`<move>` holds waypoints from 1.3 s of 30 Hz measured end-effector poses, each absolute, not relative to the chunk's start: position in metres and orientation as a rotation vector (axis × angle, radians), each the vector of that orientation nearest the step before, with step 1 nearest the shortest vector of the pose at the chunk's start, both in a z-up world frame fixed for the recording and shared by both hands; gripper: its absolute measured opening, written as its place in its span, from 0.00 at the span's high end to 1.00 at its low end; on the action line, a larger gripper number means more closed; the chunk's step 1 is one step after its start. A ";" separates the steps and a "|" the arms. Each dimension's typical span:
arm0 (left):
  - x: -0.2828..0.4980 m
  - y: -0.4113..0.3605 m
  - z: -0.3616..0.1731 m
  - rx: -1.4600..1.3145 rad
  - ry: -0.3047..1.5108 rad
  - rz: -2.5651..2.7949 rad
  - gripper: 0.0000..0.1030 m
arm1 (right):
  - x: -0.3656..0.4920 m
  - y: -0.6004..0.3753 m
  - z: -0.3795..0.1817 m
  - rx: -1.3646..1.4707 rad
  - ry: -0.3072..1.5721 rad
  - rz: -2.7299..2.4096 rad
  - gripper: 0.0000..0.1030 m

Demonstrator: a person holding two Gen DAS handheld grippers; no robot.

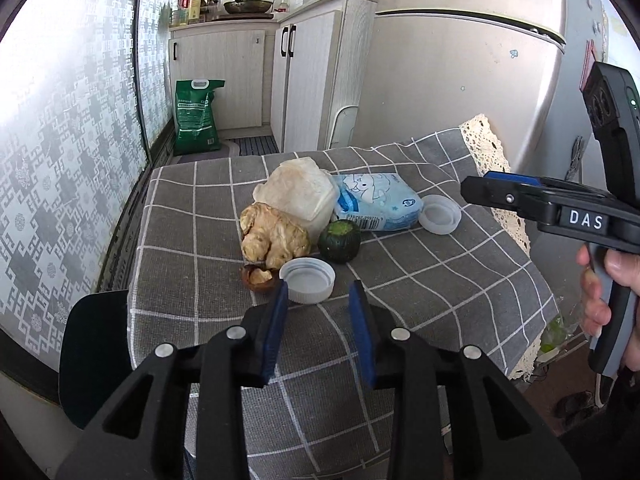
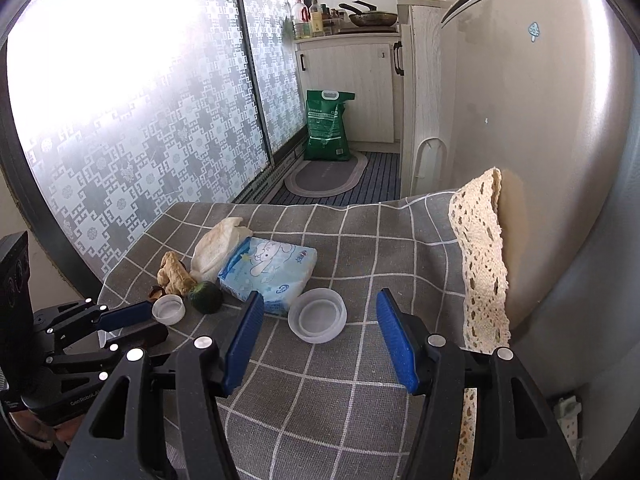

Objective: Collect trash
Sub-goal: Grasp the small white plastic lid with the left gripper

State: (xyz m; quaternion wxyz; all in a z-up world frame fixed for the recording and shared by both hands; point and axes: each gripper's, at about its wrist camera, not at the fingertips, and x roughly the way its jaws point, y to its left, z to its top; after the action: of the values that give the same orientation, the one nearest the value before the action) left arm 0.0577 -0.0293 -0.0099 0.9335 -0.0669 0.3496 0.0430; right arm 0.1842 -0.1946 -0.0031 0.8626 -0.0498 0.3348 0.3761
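On the grey checked tablecloth [image 1: 420, 280] lies a cluster of litter: a ginger root [image 1: 274, 236], crumpled white paper [image 1: 300, 194], a blue tissue pack [image 1: 376, 200], a green fruit stub [image 1: 339, 240], a brown nutshell [image 1: 256, 278] and two white plastic lids. My left gripper [image 1: 318, 292] stands open just short of the near lid [image 1: 307, 280], with nothing between its pads. In the right wrist view my right gripper [image 2: 320, 298] is open, low over the cloth, with the larger lid [image 2: 318, 316] lying just beyond its tips. My left gripper [image 2: 156, 320] shows there beside the smaller lid [image 2: 169, 309].
A fridge [image 1: 460, 92] stands close behind the table's right side, with a lace trim [image 2: 484, 248] draped against it. Patterned glass doors [image 2: 140, 120] run along the left. A green sack [image 2: 326, 126] and cabinets [image 1: 312, 80] stand further back. A dark chair back [image 1: 96, 352] sits at the near left corner.
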 end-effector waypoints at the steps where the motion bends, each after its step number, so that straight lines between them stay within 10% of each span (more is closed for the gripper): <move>1: 0.060 -0.029 -0.011 -0.134 0.718 0.098 0.66 | 0.185 -0.197 -0.004 -0.101 0.703 0.786 0.43; 26: 0.068 -0.028 -0.016 -0.097 0.710 0.141 0.69 | 0.178 -0.180 -0.028 -0.238 0.727 0.795 0.34; 39: 0.035 -0.010 -0.001 -0.153 0.616 0.052 0.69 | 0.182 -0.147 -0.036 -0.357 0.711 0.744 0.55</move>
State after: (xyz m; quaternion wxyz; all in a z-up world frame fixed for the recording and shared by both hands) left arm 0.0349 -0.0098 -0.0007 0.9497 -0.0750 0.3028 0.0255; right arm 0.1816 -0.1473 -0.0360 0.8554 -0.1700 0.3382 0.3537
